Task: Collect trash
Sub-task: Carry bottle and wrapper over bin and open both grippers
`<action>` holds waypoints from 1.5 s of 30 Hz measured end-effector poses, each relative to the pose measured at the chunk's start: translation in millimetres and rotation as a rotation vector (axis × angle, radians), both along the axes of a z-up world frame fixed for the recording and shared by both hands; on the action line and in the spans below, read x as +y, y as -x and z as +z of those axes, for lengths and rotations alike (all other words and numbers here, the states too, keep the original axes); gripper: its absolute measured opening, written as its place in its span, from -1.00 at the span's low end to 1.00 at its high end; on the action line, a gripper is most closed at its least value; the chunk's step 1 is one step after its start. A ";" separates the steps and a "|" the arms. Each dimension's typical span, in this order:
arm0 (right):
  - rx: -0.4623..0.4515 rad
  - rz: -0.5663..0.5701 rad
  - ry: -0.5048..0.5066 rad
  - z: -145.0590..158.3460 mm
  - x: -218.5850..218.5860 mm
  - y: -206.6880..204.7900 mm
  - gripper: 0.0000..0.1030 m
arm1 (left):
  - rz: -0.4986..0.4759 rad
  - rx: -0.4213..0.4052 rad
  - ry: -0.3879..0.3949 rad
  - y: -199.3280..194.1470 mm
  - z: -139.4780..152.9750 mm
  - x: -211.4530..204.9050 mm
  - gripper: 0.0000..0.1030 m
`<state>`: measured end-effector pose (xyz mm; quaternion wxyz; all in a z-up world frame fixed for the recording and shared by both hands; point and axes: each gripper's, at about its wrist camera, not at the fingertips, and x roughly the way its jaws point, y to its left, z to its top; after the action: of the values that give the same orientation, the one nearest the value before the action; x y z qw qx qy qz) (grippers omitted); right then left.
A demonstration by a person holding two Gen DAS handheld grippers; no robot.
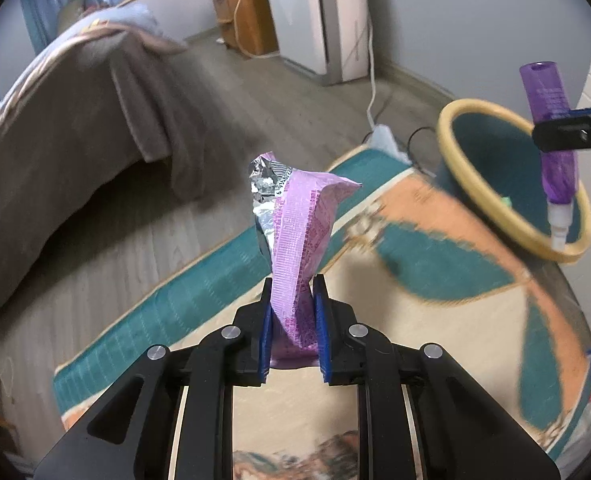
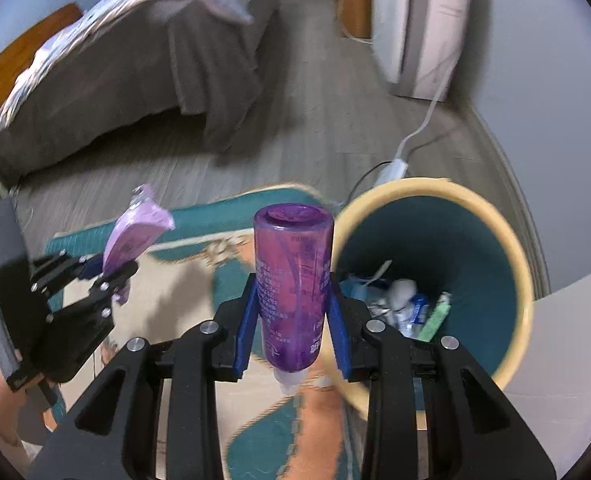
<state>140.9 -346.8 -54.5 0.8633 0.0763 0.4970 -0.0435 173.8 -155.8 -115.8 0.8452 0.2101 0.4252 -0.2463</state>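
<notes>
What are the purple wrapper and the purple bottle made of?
Wrapper: looks like thin plastic film lined with foil; its torn top is crinkled and shiny silver inside. Bottle: probably see-through tinted plastic, glossy and smooth, with a white nozzle.

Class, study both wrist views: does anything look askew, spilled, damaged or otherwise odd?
Two things. The purple bottle in the right gripper is held upside down, white nozzle pointing downward. The purple wrapper in the left gripper is crumpled and torn open, foil lining showing. Nothing looks spilled; the bin stands upright with trash inside.
</notes>
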 end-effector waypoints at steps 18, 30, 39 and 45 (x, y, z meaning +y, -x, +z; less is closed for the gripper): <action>0.090 -0.200 0.040 -21.4 -127.3 24.7 -0.38 | -0.290 0.124 0.116 68.1 9.4 -154.0 -0.62; -0.030 -0.304 -0.116 -11.5 -152.6 33.5 0.06 | -0.262 0.048 0.116 48.6 12.8 -187.7 0.13; -0.076 -0.296 -0.101 12.5 -137.5 44.4 0.78 | -0.178 0.016 0.149 70.6 48.1 -140.8 0.86; -0.112 -0.285 -0.020 47.7 -108.5 91.6 0.89 | -0.061 -0.014 0.182 93.9 89.9 -97.2 0.90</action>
<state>49.3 -455.3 -6.9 0.8740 0.1568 0.4327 -0.1561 79.9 -253.1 -25.9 0.8559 0.1471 0.3885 -0.3081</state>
